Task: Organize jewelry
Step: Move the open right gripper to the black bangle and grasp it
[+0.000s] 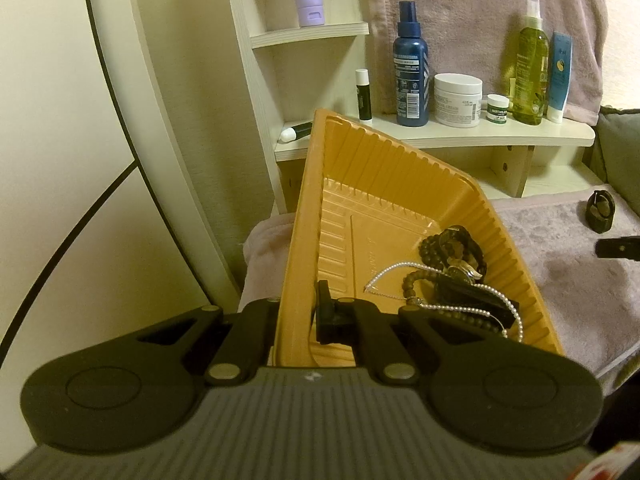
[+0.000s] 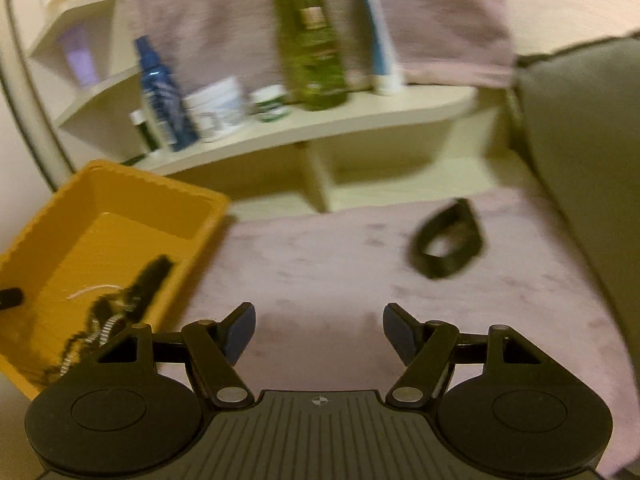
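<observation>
My left gripper (image 1: 298, 320) is shut on the near wall of a yellow plastic tray (image 1: 384, 184), which it holds tilted. In the tray lie a pearl necklace (image 1: 496, 304), dark bead bracelets (image 1: 430, 246) and a watch (image 1: 464, 268). The tray (image 2: 132, 200) with this jewelry also shows at the left of the right wrist view. My right gripper (image 2: 319, 334) is open and empty above the pink cloth. A black wristband (image 2: 446, 246) lies on the cloth ahead of it to the right; it also shows in the left wrist view (image 1: 600, 210).
A pale shelf (image 1: 440, 136) behind the tray carries a blue spray bottle (image 1: 410, 72), a white cream jar (image 1: 458, 100), a green bottle (image 1: 530, 68) and tubes. A pink cloth (image 2: 340, 264) covers the surface. A grey cushion (image 2: 580, 152) stands at the right.
</observation>
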`<state>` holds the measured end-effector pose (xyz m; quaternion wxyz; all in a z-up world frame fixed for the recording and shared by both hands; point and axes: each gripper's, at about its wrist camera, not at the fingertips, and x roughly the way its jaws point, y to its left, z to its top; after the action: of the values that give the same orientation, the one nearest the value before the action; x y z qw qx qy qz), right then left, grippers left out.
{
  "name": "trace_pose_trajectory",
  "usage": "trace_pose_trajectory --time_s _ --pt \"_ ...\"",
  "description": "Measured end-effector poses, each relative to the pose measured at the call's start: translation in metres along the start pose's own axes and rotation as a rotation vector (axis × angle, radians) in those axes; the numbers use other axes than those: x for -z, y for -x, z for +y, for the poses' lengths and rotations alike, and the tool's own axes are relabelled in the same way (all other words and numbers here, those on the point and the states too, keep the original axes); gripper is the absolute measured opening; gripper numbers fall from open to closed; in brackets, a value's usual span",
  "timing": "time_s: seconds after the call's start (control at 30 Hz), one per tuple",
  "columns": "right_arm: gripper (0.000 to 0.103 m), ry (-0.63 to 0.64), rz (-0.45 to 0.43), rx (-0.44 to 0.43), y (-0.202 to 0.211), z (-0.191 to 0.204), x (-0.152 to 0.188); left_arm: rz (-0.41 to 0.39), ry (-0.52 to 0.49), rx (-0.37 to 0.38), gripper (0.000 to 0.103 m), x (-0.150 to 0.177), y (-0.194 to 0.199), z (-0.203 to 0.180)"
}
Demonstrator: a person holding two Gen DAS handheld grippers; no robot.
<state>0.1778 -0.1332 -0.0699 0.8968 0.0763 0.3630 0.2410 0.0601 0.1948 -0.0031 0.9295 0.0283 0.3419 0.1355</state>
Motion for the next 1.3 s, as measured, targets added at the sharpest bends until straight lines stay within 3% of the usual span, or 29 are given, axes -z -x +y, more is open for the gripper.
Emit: trace_pose_trajectory --time_s 0.27,0.67,1.07,1.3 --pt "0.071 -0.031 -0.003 0.077 0.014 -0.033 0.007 0.001 -0.006 -0.002 0.004 -0.001 0.000 -0.001" --pt "0.071 -0.005 -0.029 0.134 0.015 -0.053 -0.005 0.000 -0.009 -0.005 0.003 -0.002 0.000 -0.001" --pt "0.071 0.167 -0.017 0.182 -0.021 -0.052 -0.027 0.004 -0.010 -0.008 0.003 -0.002 0.000 -0.001" --pt "0.071 0.200 -0.006 0.186 -0.044 -0.053 -0.036 0.010 -0.010 -0.011 0.003 -0.002 -0.001 -0.001"
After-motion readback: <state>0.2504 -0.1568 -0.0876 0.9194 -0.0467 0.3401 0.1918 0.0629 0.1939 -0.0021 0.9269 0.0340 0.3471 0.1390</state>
